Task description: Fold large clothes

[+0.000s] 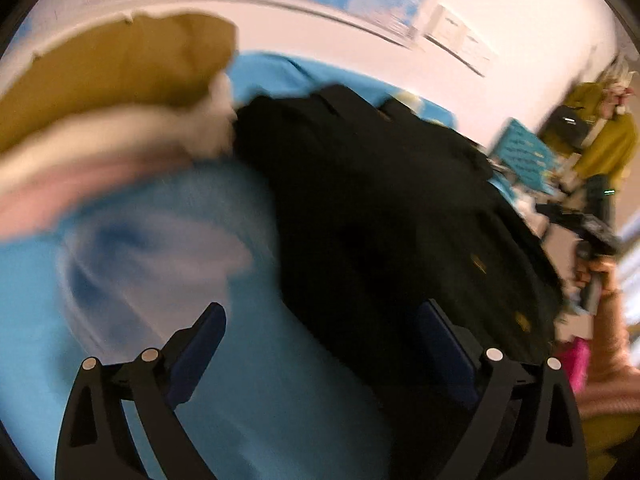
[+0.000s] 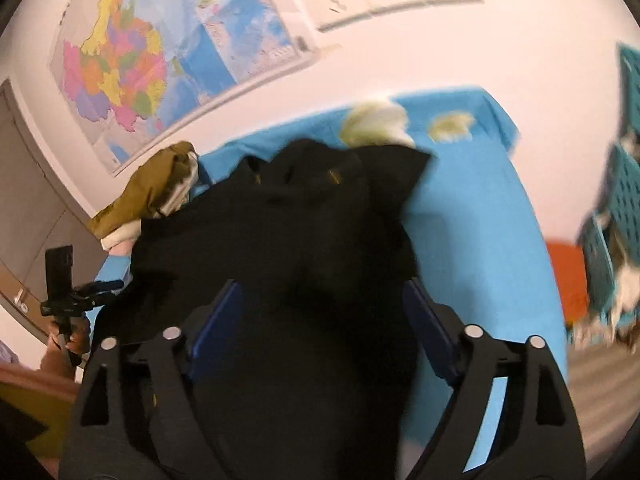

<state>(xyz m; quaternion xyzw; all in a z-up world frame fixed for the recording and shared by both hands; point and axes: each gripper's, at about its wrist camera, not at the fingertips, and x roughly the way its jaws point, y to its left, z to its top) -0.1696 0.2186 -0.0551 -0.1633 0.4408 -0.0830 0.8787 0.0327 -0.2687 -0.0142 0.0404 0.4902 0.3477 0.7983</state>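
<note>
My left hand-held gripper (image 1: 320, 340) hangs with its jaws spread wide over the blue tabletop (image 1: 280, 420), gripping nothing, and my right hand-held gripper (image 2: 320, 312) also stands apart, the black garment (image 2: 304, 240) lying loose between its fingers. Farther right, teal crates (image 2: 616, 216) hold blurred pale items I cannot identify.

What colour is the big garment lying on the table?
Black garment, on a blue table cover; clearest in the right wrist view.
</note>
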